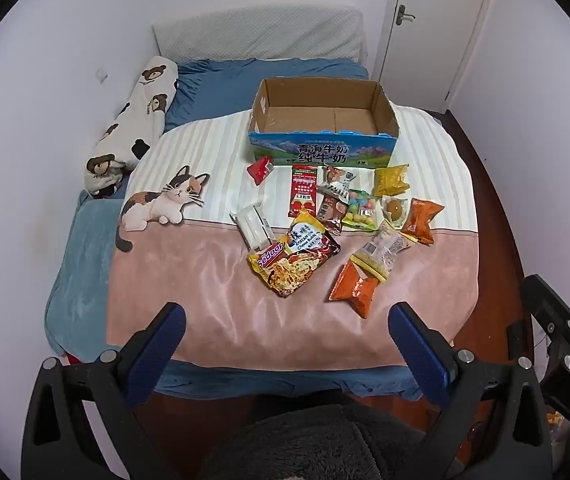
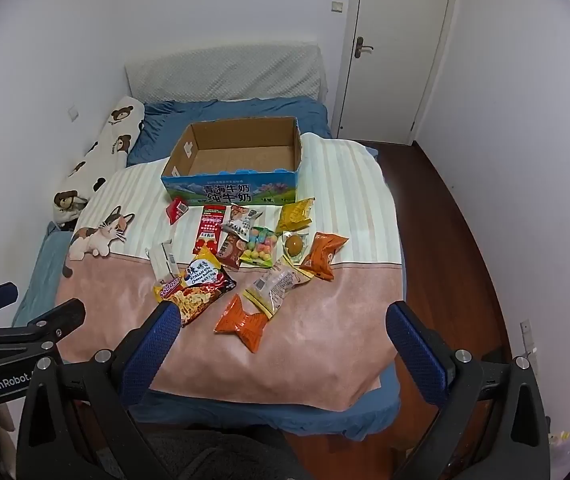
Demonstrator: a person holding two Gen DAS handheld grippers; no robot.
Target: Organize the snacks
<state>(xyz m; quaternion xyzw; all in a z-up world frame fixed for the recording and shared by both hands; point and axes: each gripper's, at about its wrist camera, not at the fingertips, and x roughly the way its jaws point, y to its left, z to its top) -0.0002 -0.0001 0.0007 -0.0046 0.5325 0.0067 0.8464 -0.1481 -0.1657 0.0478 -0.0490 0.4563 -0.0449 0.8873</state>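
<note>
Spread wide and empty above the bed's near edge, left gripper (image 1: 287, 330) and right gripper (image 2: 285, 328); best started with the near orange packet (image 2: 245, 322), lifted clear into the far milk carton box (image 2: 237, 178).

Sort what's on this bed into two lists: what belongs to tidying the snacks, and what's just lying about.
Belongs to the job: cardboard box, noodle packet, orange packets, red stick packet, candy bag.

Just lying about: bear-print pillow, cat-print blanket, grey headboard cushion.
</note>
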